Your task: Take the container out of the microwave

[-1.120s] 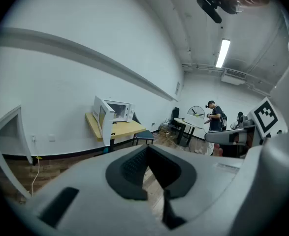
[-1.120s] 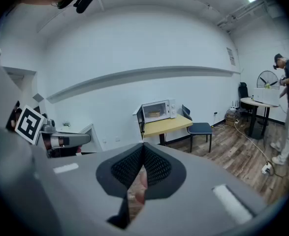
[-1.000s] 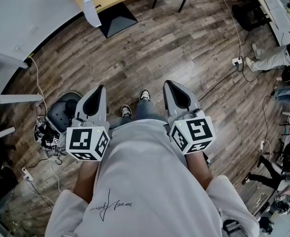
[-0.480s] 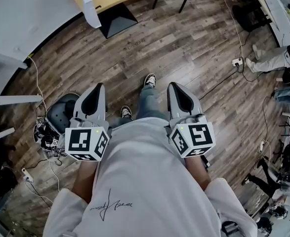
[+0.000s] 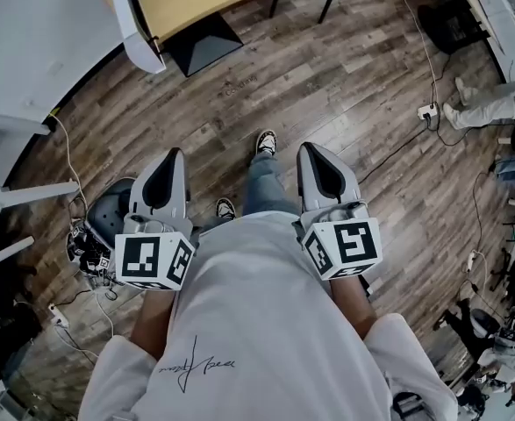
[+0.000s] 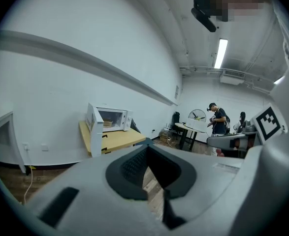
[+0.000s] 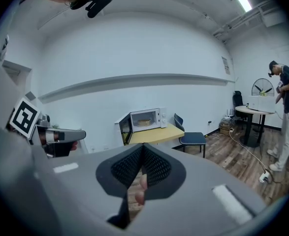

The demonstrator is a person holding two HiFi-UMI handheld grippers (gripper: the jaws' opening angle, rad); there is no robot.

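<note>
Microwave (image 7: 160,118), door open, container (image 7: 143,123) inside, on yellow table (image 7: 156,133).
Left gripper (image 5: 174,155), right gripper (image 5: 315,148): both jaws together, nothing held, well apart from microwave.

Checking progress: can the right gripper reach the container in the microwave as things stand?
Probably not yet: the right gripper, shut, is well short of the microwave; its open door leaves the container exposed.

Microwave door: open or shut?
Open. In the right gripper view the door stands swung out from the microwave, and the container shows inside the lit cavity.
</note>
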